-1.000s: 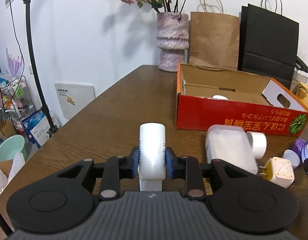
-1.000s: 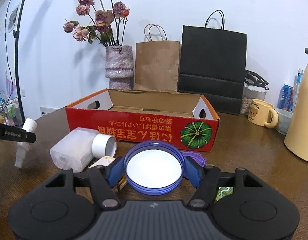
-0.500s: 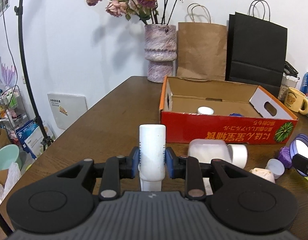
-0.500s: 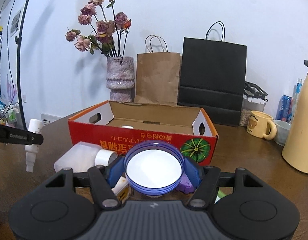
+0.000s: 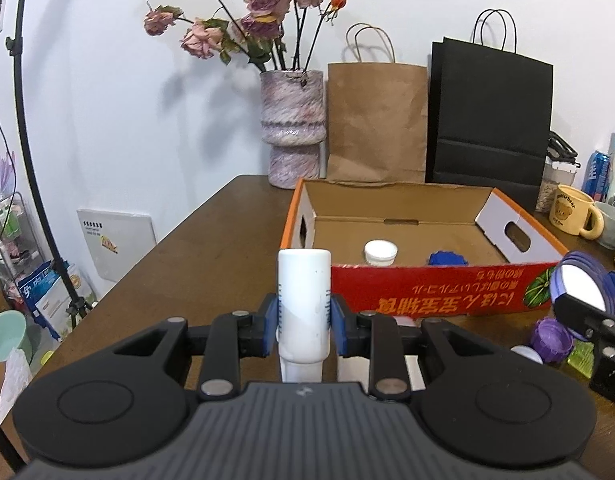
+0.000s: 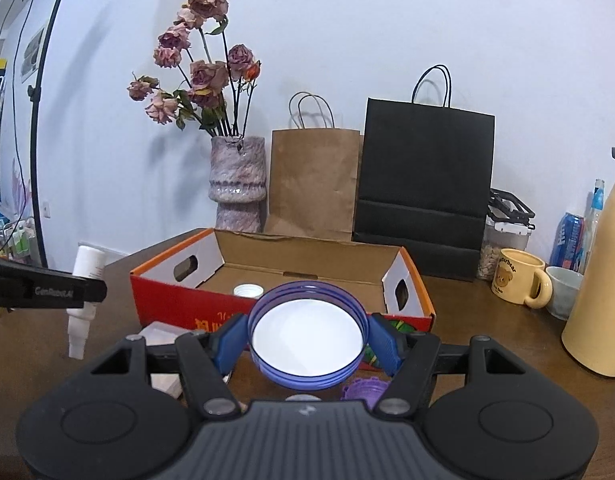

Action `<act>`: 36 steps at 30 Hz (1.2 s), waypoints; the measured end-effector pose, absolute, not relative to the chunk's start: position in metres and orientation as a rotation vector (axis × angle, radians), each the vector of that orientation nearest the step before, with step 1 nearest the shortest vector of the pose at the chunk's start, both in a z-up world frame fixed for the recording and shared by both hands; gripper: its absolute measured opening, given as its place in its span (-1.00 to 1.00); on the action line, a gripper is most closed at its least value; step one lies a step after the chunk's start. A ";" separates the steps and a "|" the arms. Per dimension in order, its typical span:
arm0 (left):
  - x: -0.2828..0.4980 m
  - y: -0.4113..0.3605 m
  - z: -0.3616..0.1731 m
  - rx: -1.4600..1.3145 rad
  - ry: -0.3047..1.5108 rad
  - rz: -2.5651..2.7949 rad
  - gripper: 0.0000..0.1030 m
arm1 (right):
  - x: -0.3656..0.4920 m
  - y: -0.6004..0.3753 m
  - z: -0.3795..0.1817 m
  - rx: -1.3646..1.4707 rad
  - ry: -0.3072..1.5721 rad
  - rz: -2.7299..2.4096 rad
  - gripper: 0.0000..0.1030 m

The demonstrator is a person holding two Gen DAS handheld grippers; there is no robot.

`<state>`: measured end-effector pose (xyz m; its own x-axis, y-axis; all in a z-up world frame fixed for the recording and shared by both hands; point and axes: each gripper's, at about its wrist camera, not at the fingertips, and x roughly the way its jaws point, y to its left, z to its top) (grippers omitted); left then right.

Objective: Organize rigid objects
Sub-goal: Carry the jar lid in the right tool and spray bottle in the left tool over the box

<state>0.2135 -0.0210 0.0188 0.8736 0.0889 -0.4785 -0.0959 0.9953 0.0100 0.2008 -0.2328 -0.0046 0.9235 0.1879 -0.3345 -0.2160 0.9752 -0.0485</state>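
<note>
My left gripper (image 5: 303,322) is shut on a white bottle (image 5: 304,304), held above the table in front of the left end of the red cardboard box (image 5: 439,290). That bottle (image 6: 85,300) hangs nozzle down in the right wrist view. My right gripper (image 6: 307,342) is shut on a blue lid with a white inside (image 6: 307,338), just short of the box's front wall (image 6: 175,308). The same lid (image 5: 581,286) shows at the right of the left wrist view. Inside the box lie a white cap (image 5: 380,252) and a blue cap (image 5: 447,258).
A purple cap (image 5: 551,334), a green piece (image 5: 581,354) and a pale plastic container (image 6: 159,334) lie on the table before the box. Behind it stand a flower vase (image 5: 293,128), a brown paper bag (image 5: 375,120) and a black bag (image 5: 489,120). A yellow mug (image 6: 519,282) and tan jug (image 6: 601,280) stand right.
Both grippers have risen with their loads and now look down into the box. The left one has also moved closer to the box, and the loose items on the table have dropped from its view.
</note>
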 end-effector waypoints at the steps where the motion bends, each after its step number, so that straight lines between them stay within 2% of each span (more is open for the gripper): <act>1: 0.215 -0.022 0.020 -0.014 0.496 0.093 -0.45 | 0.202 -0.233 -0.004 -0.083 0.334 0.209 0.26; 36: 0.303 -0.054 0.045 -0.028 0.435 0.057 -0.45 | 0.292 -0.220 0.021 -0.092 0.287 0.171 0.26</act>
<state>0.3032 -0.0539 0.0449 0.9054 0.0490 -0.4218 -0.0609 0.9980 -0.0148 0.2918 -0.2202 0.0212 0.9448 0.1547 -0.2887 -0.1808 0.9813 -0.0658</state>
